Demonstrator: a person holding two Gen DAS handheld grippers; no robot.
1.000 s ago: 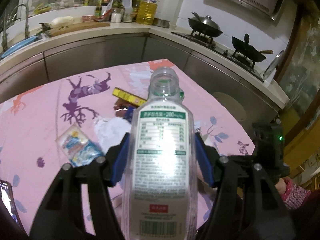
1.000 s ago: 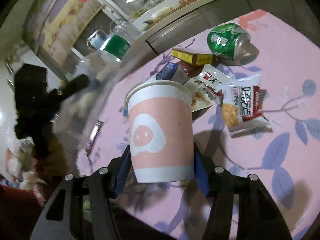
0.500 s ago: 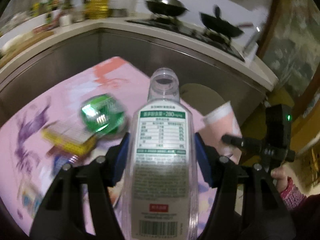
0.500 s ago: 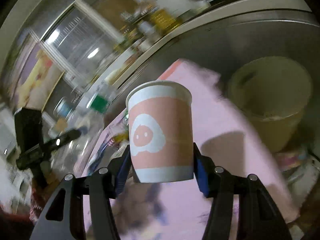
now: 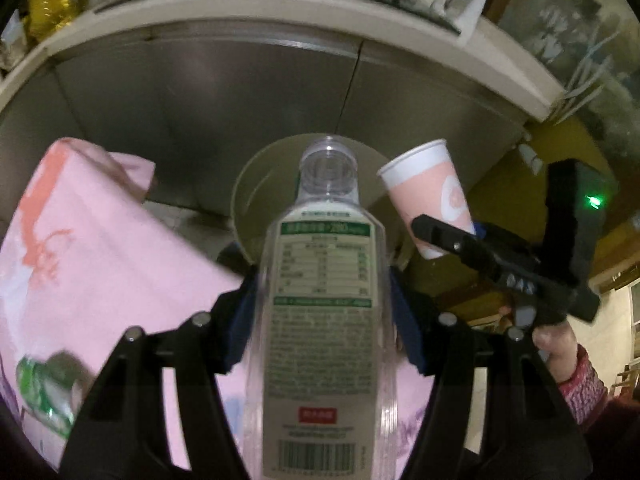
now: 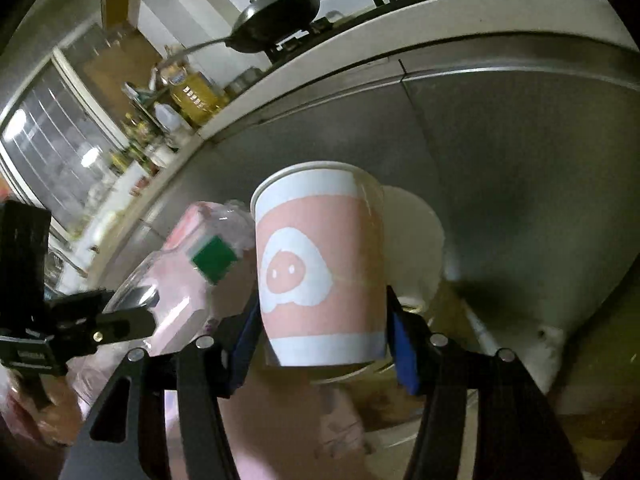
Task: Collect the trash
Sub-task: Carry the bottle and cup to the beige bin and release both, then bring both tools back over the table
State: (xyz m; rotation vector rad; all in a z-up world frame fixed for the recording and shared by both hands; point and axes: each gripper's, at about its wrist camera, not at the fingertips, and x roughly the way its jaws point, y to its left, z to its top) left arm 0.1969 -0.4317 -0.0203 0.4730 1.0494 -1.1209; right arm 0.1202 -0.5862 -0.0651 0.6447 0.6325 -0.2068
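Observation:
A clear plastic bottle (image 5: 324,300) with a green and white label lies between the blue pads of my left gripper (image 5: 322,280), which is shut on it. Its open mouth points at a pale round bin (image 5: 260,200) on the floor by the cabinet. My right gripper (image 6: 322,312) is shut on a pink and white paper cup (image 6: 320,264), held upright in front of the same bin (image 6: 420,248). In the left wrist view that cup (image 5: 428,196) hangs just right of the bottle's neck. The bottle (image 6: 192,276) shows blurred at the left of the right wrist view.
The pink tablecloth (image 5: 100,260) with a green can (image 5: 44,388) lies at lower left. Steel cabinet fronts (image 5: 260,92) stand right behind the bin, under a counter with a stove and a wok (image 6: 280,4). A hand in a patterned sleeve (image 5: 560,352) holds the right gripper.
Both grippers have swung away from the littered table toward the bin at the cabinet. The bottle and the cup have stayed gripped throughout.

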